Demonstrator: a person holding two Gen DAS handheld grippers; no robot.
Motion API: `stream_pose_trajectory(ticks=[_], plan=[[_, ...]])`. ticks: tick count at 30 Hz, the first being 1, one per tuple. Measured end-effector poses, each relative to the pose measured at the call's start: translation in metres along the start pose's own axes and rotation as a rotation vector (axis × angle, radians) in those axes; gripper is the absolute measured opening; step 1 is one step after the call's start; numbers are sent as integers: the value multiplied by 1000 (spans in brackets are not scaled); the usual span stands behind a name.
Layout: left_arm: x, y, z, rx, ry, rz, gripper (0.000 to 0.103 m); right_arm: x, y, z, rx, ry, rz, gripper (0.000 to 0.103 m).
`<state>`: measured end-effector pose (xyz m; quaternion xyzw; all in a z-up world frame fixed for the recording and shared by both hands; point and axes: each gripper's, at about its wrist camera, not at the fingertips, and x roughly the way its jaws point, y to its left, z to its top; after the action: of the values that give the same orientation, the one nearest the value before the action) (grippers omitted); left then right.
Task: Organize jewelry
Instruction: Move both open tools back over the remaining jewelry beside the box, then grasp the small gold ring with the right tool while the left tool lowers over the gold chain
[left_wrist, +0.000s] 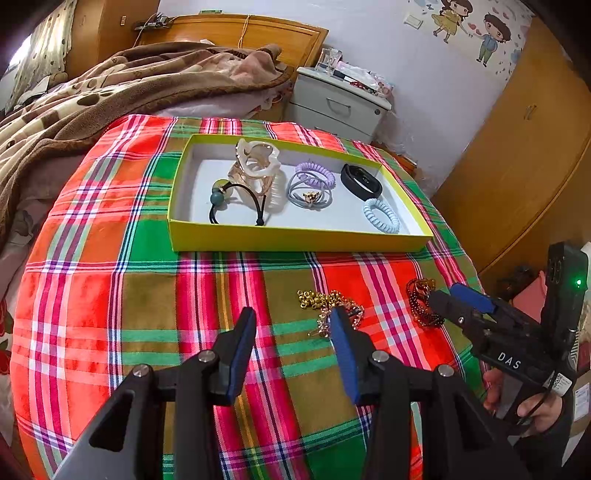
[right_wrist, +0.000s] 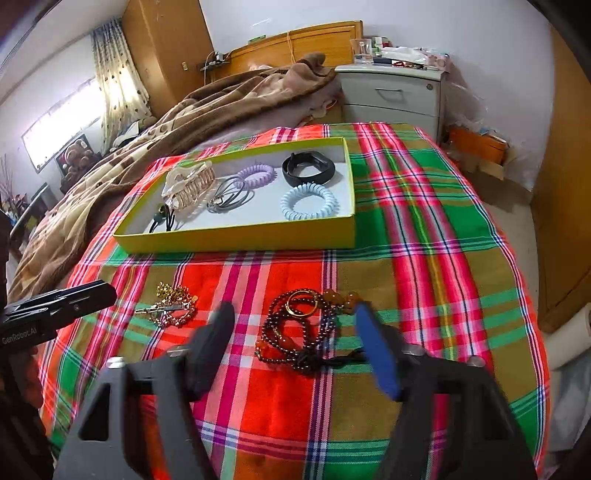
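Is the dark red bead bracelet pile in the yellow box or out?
Out: the bead pile lies on the plaid cloth, in front of the box.

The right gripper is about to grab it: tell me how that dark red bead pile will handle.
The dark red bead strands lie in loose overlapping coils, so they are probably floppy and will dangle from one pinch point. The round beads look glossy, perhaps slippery. A black cord trails out and may snag or drag behind.
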<state>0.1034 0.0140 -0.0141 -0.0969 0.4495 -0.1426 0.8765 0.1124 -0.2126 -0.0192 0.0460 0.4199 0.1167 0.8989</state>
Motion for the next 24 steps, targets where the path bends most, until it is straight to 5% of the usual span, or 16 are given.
stream_pose_trajectory(ticks=[10,14,24], plan=[[8,4,0,-7,19,0,43,9,6,0,-66,-6,-96,69],[11,5,0,-7,24,3,43,14,8,2,-79,-5,-72,51],[15,3,0,-2,35,2,43,24,10,4,-89,19,-74,42]])
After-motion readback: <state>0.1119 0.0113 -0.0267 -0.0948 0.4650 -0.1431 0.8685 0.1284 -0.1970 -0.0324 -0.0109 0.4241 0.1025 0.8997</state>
